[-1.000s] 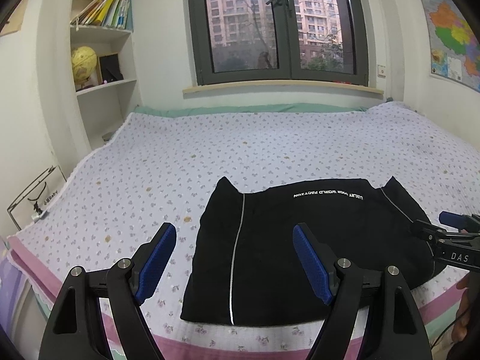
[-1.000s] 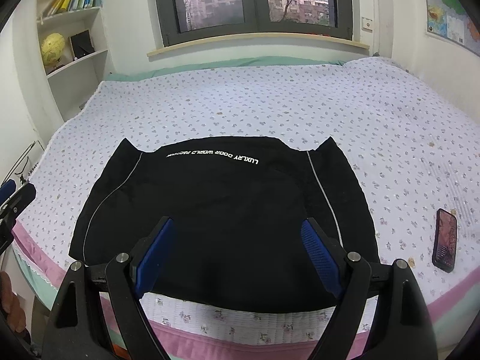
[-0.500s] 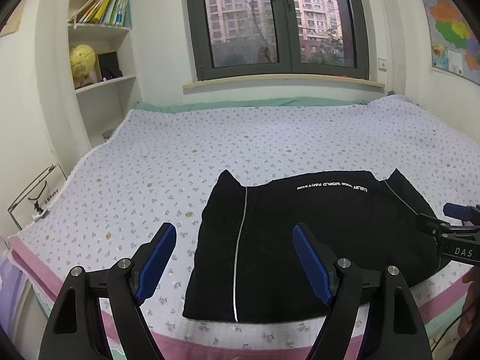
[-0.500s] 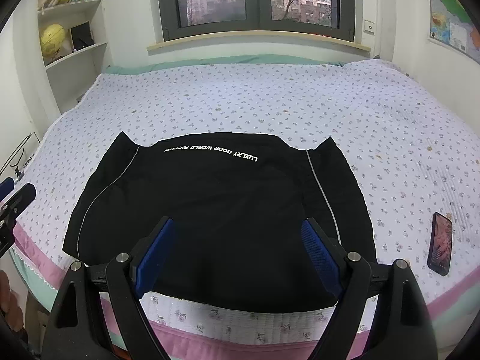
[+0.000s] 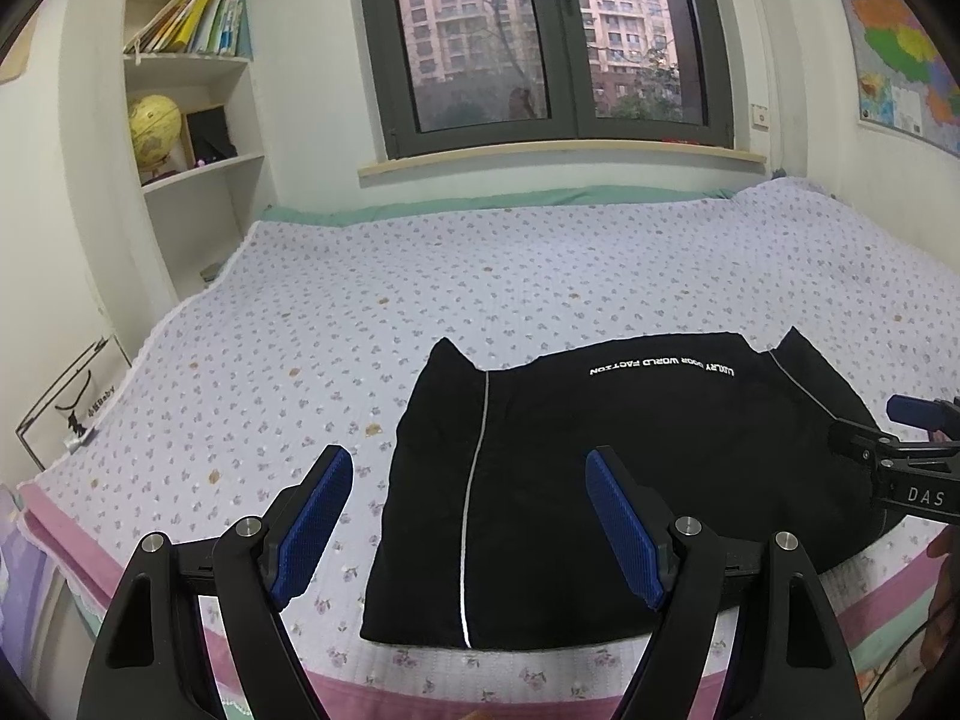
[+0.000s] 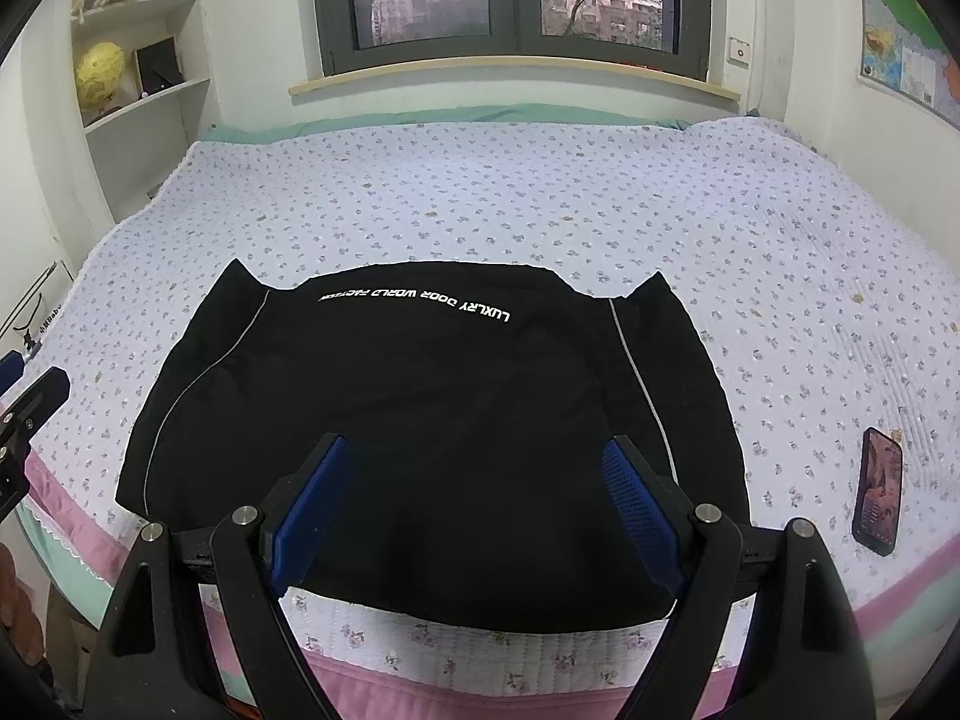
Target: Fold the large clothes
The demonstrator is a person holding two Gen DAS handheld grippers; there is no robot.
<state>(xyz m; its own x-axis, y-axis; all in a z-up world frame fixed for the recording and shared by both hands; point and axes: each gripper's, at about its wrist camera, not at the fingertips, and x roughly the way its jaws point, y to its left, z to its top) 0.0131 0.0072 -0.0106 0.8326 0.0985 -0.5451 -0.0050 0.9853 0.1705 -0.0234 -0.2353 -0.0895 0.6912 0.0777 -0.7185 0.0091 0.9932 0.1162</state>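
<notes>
Folded black garment on bed

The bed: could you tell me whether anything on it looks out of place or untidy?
A phone lies on the bedspread right of the black garment, unrelated to folding. The garment lies flat, its two far corners poking up; otherwise nothing stands out.

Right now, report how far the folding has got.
Done: the black garment lies on the bed as a flat, roughly rectangular bundle, sleeves out of sight. In hand: nothing; the left gripper and right gripper hover open above it. Left: possibly another fold; I cannot tell.
</notes>
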